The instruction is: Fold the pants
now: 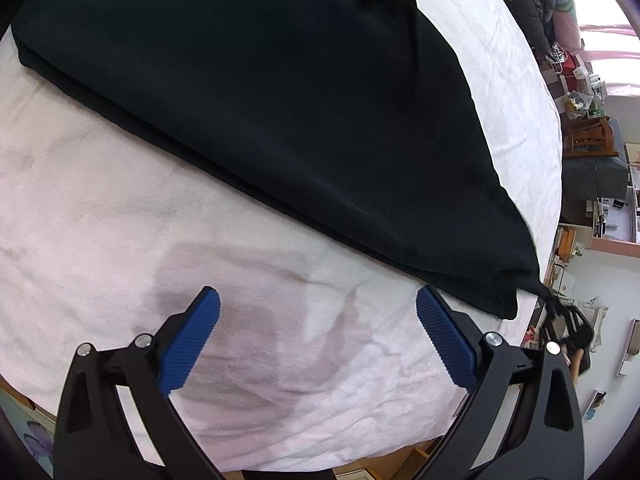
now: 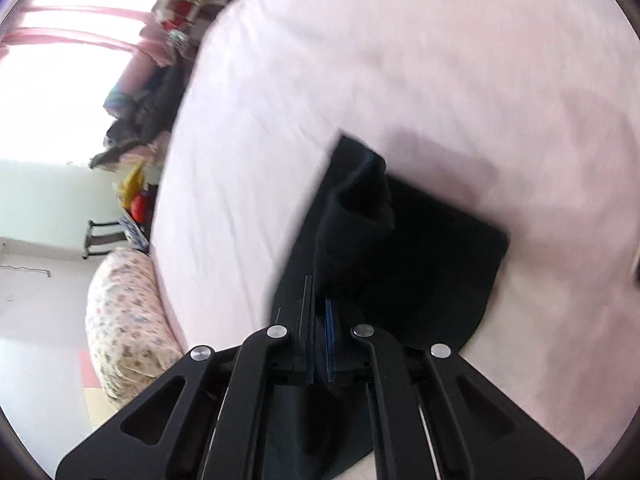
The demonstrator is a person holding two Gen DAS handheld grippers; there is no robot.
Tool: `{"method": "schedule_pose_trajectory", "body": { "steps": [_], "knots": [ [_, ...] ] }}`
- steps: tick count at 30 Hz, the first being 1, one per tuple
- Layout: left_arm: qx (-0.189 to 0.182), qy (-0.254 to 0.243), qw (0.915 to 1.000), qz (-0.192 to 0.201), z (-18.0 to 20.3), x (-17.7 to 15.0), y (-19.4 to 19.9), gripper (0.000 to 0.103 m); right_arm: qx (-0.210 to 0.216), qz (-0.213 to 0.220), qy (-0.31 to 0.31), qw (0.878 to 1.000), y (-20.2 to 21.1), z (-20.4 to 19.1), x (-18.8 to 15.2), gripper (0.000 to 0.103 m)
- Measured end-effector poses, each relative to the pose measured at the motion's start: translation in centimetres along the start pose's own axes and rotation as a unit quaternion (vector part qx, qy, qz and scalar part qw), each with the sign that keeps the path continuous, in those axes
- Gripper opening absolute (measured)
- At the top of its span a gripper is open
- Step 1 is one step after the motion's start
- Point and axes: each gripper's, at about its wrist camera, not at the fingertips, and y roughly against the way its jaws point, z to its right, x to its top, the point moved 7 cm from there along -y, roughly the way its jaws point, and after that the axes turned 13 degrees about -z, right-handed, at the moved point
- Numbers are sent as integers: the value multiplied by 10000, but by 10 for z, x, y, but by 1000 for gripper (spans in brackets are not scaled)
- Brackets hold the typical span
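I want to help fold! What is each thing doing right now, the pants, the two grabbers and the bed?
black pants: lying on the bed, partly folded, one end lifted and pinched.
left gripper: open, holding nothing, above the sheet.
right gripper: shut on the pants' end.
bed sheet: pale pink, wrinkled, spread over the bed.

Right-wrist view motion-blurred; pants (image 2: 400, 240) folds perhaps doubled, indistinct.

Matt black cloth pants (image 1: 280, 100); soft pink, seemingly fleecy bedsheet (image 1: 100, 208); left tongs (image 1: 318, 320) with ridged blue pads (image 1: 192, 340).
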Motion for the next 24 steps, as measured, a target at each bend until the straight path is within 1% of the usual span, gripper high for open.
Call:
{"method": "schedule_pose_trajectory", "body": {
  "steps": [3,5,6,7,9,11,13,15,17,19,21,24],
  "knots": [
    [-6,-25,10000,-27,1,-1,-2,99,186,76,32,9998,21,-5,1,3],
    [15,-78,9999,-63,2,-1,-5,99,-151,39,17,9999,18,8,-1,3],
    [19,-96,9999,-89,2,-2,-6,99,-428,-60,-55,9990,5,16,0,3],
    [15,-97,9999,-110,3,-2,-8,99,-733,-247,-284,9966,-5,38,-2,3],
    [-4,-100,9998,-153,4,-3,-10,99,-915,-584,-653,9919,-19,67,-11,3],
    [24,-161,9997,-173,4,-3,-9,99,-1058,-739,-822,9882,-24,84,-18,4],
    [66,-210,9996,-164,3,-3,-8,99,-950,-729,-874,9889,-20,86,-21,9],
    [93,-193,9997,-144,0,-2,-7,99,-871,-594,-1008,9893,-9,87,-23,20],
    [72,-88,9999,-94,-6,1,-4,99,-786,-422,-1074,9902,0,86,-23,24],
    [61,26,10000,24,-11,5,1,99,-661,-300,-1105,9912,4,85,-25,26],
    [69,108,9998,161,-17,10,9,99,-699,-227,-1129,9909,8,85,-26,38],
    [302,175,9971,669,-34,27,40,99,-750,-91,-1040,9917,9,78,-34,40]
  ]
}}
